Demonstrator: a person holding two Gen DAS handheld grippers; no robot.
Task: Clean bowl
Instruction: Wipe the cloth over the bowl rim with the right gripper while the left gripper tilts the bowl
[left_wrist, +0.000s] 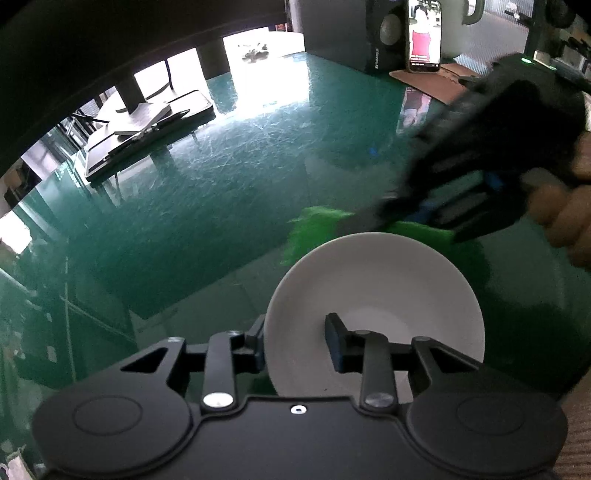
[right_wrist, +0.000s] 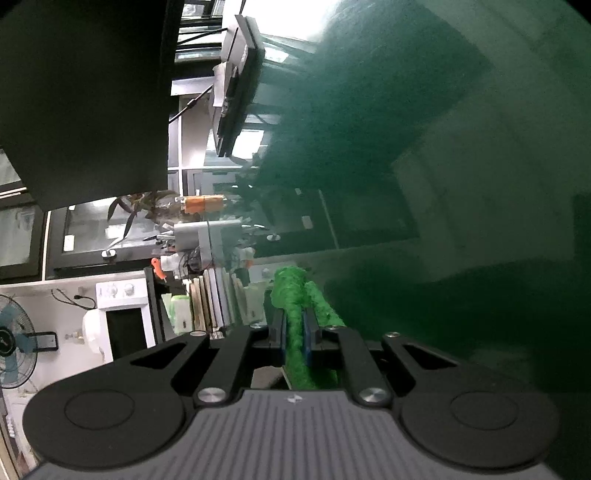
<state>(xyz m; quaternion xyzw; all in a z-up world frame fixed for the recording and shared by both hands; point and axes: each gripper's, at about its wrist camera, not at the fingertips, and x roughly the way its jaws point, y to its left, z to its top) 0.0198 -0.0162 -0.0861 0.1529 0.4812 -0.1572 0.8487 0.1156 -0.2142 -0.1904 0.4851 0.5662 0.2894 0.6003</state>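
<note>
You are at an office-like workroom: a glossy green worktop (left_wrist: 229, 177) carries a monitor stand (left_wrist: 147, 122) at ten o'clock, a speaker (left_wrist: 384, 37) and propped phone (left_wrist: 424, 35) at one o'clock; a fan (right_wrist: 14, 339) stands at nine o'clock.

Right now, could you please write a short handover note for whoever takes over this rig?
Left gripper: jaws shut on the white bowl, one finger inside its rim, one outside.
Right gripper: jaws shut on the green cloth, which sits just behind the bowl's far rim above the green table.
Done: both items grasped.
Left: wipe the bowl's inside; whether wiping has begun cannot be told.
</note>
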